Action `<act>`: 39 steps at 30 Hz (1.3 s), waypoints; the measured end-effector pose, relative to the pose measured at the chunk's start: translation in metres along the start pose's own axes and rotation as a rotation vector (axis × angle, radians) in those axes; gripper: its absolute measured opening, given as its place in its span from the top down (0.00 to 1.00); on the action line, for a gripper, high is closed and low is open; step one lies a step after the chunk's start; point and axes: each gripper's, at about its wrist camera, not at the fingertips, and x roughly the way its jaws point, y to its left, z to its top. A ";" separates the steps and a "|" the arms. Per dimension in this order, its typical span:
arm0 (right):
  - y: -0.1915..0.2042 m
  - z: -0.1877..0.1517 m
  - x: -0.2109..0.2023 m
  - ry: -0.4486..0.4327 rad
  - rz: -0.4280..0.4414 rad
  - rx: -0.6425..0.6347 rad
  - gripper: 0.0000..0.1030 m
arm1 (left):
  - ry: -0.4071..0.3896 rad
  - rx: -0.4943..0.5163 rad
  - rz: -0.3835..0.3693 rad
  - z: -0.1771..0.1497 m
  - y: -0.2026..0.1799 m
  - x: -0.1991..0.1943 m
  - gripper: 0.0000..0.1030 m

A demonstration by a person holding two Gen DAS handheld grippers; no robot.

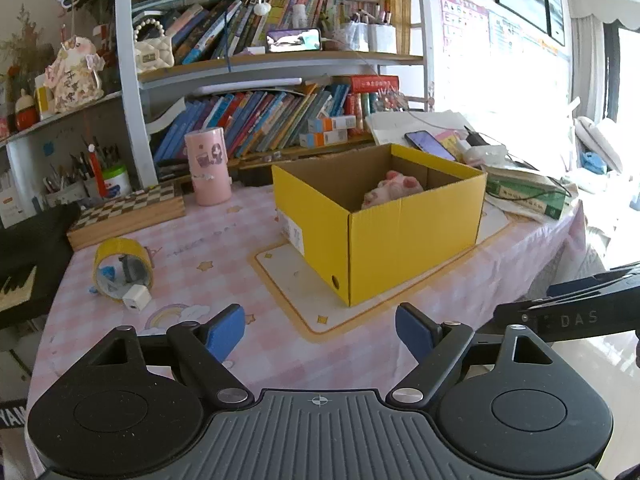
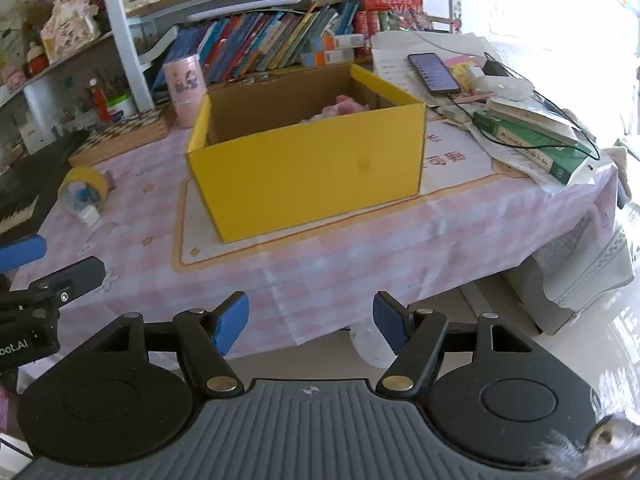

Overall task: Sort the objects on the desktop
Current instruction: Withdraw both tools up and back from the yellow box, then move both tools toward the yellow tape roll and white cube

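Note:
An open yellow cardboard box stands in the middle of the pink checked tablecloth, and a pink plush toy lies inside it. A yellow tape roll rests on the cloth to the left, with a small white charger against it. My left gripper hovers open over the near table edge, nothing between its blue pads. My right gripper is open too, below the table's front edge and empty. Each gripper shows at the side of the other's view.
A pink cylinder cup and a checkered wooden board stand behind the tape. Books, papers, a phone and cables pile up at the table's right end. Bookshelves line the back. A keyboard sits off the left edge.

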 end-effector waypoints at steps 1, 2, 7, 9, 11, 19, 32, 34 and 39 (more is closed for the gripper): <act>0.003 -0.002 -0.001 0.001 0.003 -0.003 0.35 | 0.001 0.002 0.002 -0.002 0.001 -0.002 0.17; 0.006 -0.003 -0.001 0.001 0.006 -0.006 0.35 | 0.002 0.003 0.003 -0.003 0.002 -0.004 0.17; 0.023 -0.010 -0.002 0.015 0.034 -0.040 0.35 | 0.012 -0.005 0.022 -0.011 0.010 -0.012 0.17; 0.030 -0.012 -0.002 0.021 0.046 -0.057 0.35 | 0.016 -0.014 0.031 -0.014 0.014 -0.016 0.17; 0.036 -0.013 -0.001 0.027 0.058 -0.074 0.35 | 0.019 -0.019 0.037 -0.017 0.017 -0.018 0.17; 0.056 -0.016 0.002 0.048 0.096 -0.130 0.35 | 0.046 -0.044 0.062 -0.024 0.029 -0.022 0.17; 0.092 -0.019 0.006 0.077 0.175 -0.251 0.35 | 0.066 -0.096 0.113 -0.033 0.049 -0.029 0.17; 0.096 -0.019 0.007 0.078 0.185 -0.263 0.35 | 0.065 -0.104 0.122 -0.034 0.052 -0.030 0.17; 0.106 -0.017 0.008 0.072 0.201 -0.291 0.35 | 0.060 -0.126 0.146 -0.036 0.062 -0.034 0.17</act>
